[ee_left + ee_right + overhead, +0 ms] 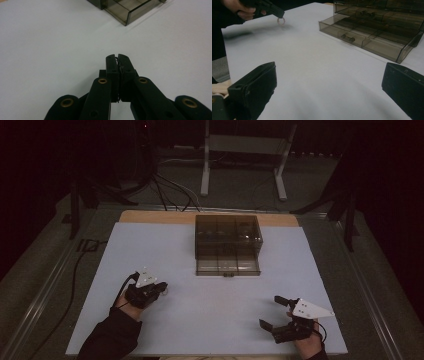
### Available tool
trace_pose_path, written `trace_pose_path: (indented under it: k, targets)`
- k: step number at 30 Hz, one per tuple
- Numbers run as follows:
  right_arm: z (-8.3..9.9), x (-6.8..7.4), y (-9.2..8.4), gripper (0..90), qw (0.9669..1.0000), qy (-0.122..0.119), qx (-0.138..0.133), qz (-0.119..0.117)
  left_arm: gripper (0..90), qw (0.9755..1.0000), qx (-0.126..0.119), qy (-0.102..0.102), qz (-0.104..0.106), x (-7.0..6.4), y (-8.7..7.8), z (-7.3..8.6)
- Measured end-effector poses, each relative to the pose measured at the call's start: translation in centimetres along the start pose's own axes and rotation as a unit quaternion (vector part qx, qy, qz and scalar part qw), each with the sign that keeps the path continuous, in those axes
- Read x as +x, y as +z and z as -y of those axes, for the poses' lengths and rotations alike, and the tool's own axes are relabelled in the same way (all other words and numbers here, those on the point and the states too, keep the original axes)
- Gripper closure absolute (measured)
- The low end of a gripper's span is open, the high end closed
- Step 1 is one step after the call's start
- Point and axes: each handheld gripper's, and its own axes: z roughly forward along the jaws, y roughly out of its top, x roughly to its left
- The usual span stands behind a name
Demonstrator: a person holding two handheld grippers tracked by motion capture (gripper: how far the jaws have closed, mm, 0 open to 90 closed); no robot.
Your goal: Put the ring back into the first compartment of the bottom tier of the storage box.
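The right gripper (272, 312) sits nearest, jaws spread wide over the bare white table (210, 305). Off to its left, the left gripper (279, 15) pinches a small ring (281, 21). Beyond both stands a smoky plastic drawer box (228, 245), one drawer (372, 41) pulled out.

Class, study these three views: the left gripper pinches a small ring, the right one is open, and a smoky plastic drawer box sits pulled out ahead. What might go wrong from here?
1. The ring hangs from the very tips of the left gripper; a jolt could probably drop it onto the white table, where it may roll.
2. The drawer's compartments look narrow, so the ring could land in the wrong one.
3. The open right gripper isn't steadying the drawer box, which might shift if bumped.
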Motion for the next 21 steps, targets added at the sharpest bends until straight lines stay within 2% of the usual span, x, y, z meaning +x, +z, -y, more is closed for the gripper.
trace_pose_path:
  k: [10, 21]
  targets:
    - [0.0, 0.0, 0.0, 0.0, 1.0000, 0.000, 0.001, 0.001, 90.0, 0.9998, -0.005, 0.016, 0.011, -0.7, 0.9, -1.1]
    - [0.1, 0.0, -0.1, 0.0, 1.0000, 0.000, 0.001, 0.001, 90.0, 0.9995, -0.015, 0.020, 0.021, -0.9, 1.4, -2.4]
